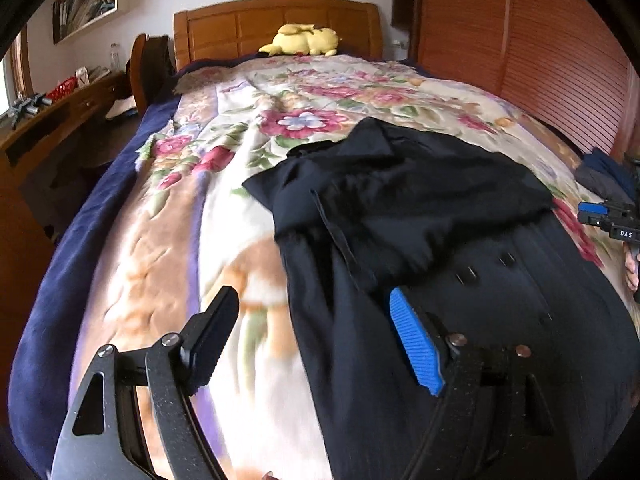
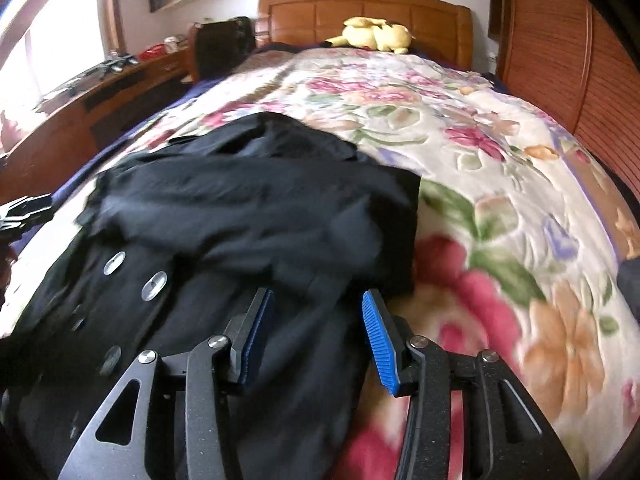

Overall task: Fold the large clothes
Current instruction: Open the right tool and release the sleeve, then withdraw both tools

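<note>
Floral blanket [image 1: 248, 208] in cream, pink and orange over the whole bed, dark blue sheet [image 1: 60, 280] showing along its left edge, wooden headboard [image 1: 276, 24] at the far end. Slatted wooden wardrobe doors [image 1: 540, 48] along the right side; wooden bench [image 1: 60, 120] with small clutter on the left. Black coat [image 1: 440, 248] lying flat on the near half of the blanket, upper part folded down over the body, sleeve doubled across it, silver buttons [image 2: 154, 285] in a row down the front. Left gripper [image 1: 316, 344] hovering over the coat's left edge, spread wide, nothing between the blue pads. Right gripper [image 2: 316, 336] low over the coat's right edge, parted to a moderate gap, holding nothing. Yellow plush toy [image 1: 304, 40] resting against the headboard.
</note>
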{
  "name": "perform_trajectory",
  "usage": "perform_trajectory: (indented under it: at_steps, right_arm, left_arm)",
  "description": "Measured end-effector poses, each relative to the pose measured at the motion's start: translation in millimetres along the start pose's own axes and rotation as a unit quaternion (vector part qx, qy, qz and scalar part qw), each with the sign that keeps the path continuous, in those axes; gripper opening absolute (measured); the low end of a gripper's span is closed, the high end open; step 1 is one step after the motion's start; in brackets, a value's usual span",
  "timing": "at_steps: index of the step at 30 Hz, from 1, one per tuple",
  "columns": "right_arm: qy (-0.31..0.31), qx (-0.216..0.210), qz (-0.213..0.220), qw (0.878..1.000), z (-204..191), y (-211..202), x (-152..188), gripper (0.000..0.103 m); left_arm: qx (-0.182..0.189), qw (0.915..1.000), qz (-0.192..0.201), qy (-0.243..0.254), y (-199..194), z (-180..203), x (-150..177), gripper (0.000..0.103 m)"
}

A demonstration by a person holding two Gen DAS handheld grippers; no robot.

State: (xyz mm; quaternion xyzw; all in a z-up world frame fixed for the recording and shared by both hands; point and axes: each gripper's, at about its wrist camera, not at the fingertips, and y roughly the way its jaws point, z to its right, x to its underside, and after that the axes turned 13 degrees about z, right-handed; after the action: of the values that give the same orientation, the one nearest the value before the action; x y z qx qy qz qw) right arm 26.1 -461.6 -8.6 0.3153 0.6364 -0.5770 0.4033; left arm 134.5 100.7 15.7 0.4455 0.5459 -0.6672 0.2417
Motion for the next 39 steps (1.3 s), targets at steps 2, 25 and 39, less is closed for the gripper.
perform_trajectory:
  at_steps: [2,25,39]
  right_arm:
    - [-0.003,-0.009,-0.001,1.0,-9.0,-21.9,19.4,0.048]
    - [-0.017,0.002,-0.064,0.998,-36.6,-112.8,113.4,0.054]
    - [-0.003,-0.009,-0.069,0.998,-38.7,-127.6,124.6,0.054]
  left_arm:
    - [0.005,1.0,0.001,0.003,-23.5,4.5,15.2,0.079]
    - [-0.012,0.9986,-0.049,0.016,-106.4,52.1,137.1,0.079]
    - [0.004,0.998,-0.042,-0.046,-102.8,40.3,153.3,0.08]
